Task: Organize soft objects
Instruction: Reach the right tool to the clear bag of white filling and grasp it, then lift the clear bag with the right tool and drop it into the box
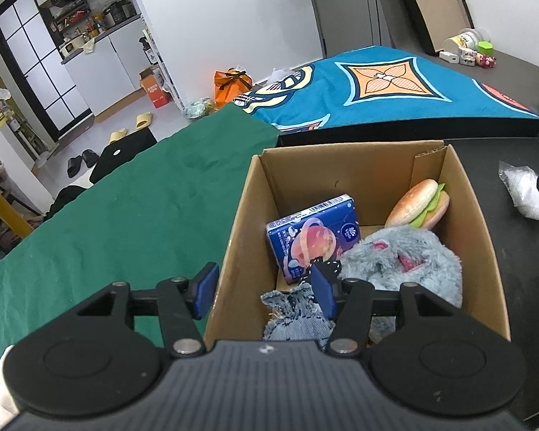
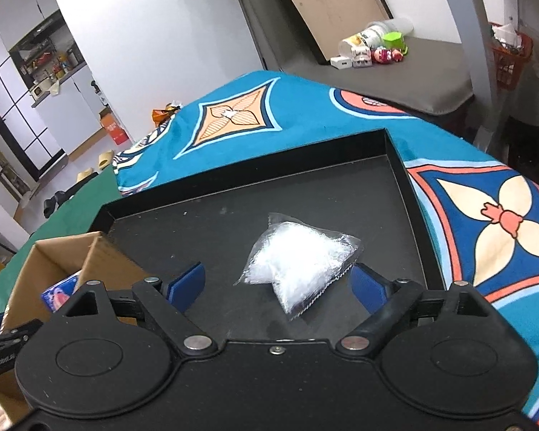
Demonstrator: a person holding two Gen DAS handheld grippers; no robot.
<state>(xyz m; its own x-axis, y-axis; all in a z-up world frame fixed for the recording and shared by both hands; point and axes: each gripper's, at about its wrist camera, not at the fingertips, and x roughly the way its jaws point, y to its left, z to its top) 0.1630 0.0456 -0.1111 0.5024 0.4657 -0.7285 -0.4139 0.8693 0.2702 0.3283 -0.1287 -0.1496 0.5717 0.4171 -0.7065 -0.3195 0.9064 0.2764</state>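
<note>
- A patterned blue blanket (image 2: 305, 122) fills the upper and right parts of the right wrist view; the left wrist view shows only a strip of it across the upper right, plus one green cloth (image 1: 133, 194) spreading over the centre left.
- One black tray (image 2: 395, 165) dominates the middle of the right wrist view, its raised rim fully visible; the left view catches just its right-hand edge.
- One cardboard box (image 1: 240, 215) stands open at centre right of the left wrist view, revealing contents the right view mostly hides: one grey plush toy (image 1: 413, 255), one denim piece (image 1: 294, 312), one blue tissue pack (image 1: 312, 233) and one toy burger (image 1: 418, 203) leaning on the far right wall.
- One clear packet of white filling (image 2: 302, 262) lies on the tray floor, between the spread tips of the right gripper (image 2: 280, 283).
- The left gripper (image 1: 266, 291) hangs over the box's near left corner, jaws parted, holding nothing; one blue pad sits outside the wall, the other inside, near the denim.
</note>
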